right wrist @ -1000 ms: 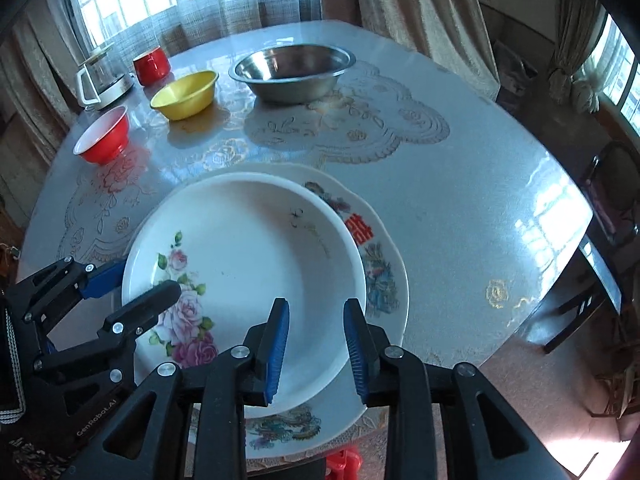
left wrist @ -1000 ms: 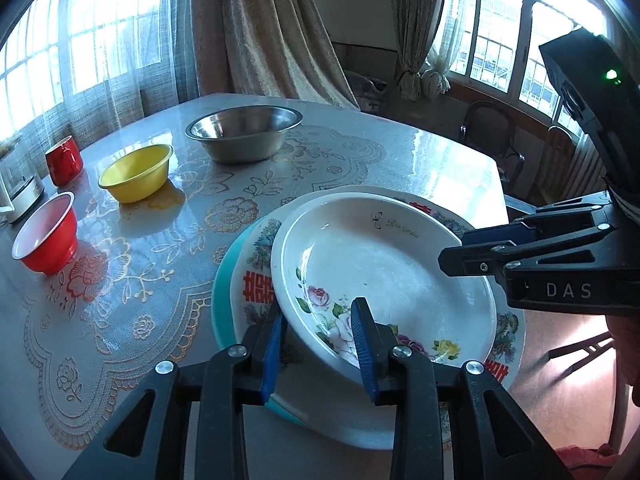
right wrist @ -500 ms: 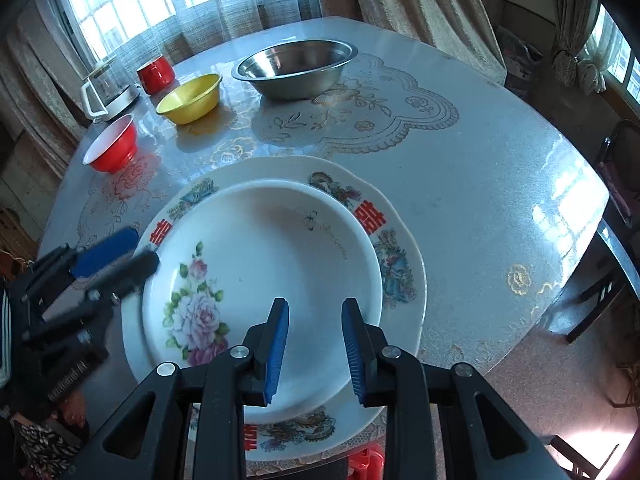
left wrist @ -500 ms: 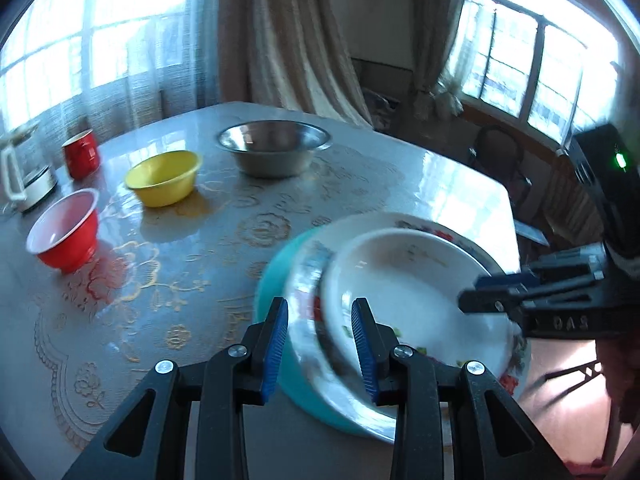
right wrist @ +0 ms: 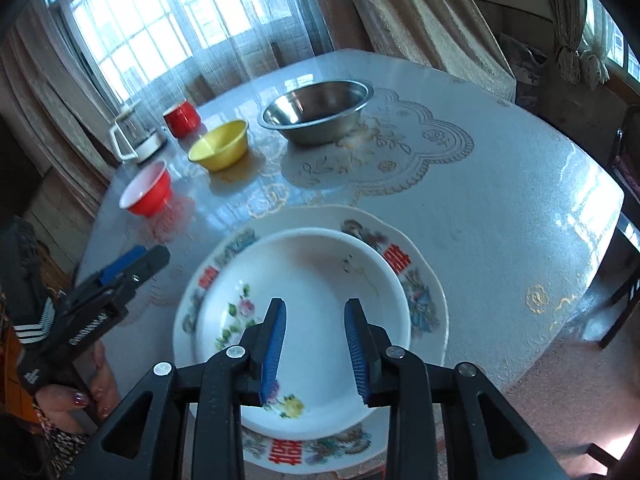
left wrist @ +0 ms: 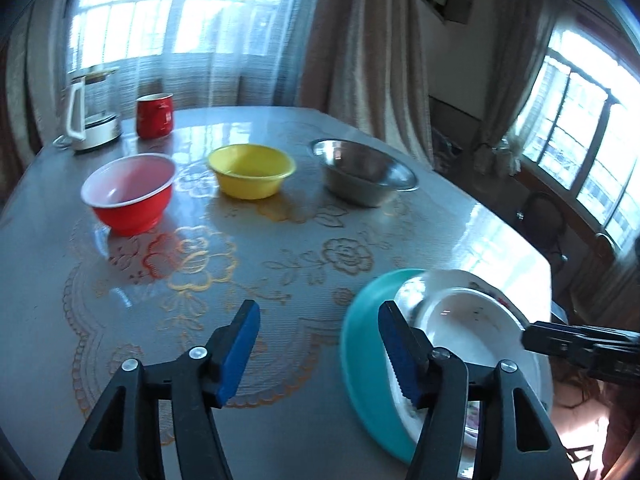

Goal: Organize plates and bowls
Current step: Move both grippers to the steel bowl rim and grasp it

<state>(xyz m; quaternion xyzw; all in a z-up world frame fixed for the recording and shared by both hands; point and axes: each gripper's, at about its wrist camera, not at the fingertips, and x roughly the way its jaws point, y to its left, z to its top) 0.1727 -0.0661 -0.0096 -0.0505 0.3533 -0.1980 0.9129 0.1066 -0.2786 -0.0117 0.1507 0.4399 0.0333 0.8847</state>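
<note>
Bowls [left wrist: 251,176]: three; plates [right wrist: 316,312]: three.

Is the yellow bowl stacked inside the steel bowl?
No, the yellow bowl stands by itself on the table, apart from the steel bowl.

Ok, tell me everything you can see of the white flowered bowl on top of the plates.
The white flowered bowl is shallow, glossy like glazed ceramic, with pink and yellow flowers painted inside and a small dark mark. It is empty, upright, and sits on the patterned plate, which rests on a teal plate near the table edge. The right gripper has its pads apart around the near rim; whether they touch it is unclear.
</note>
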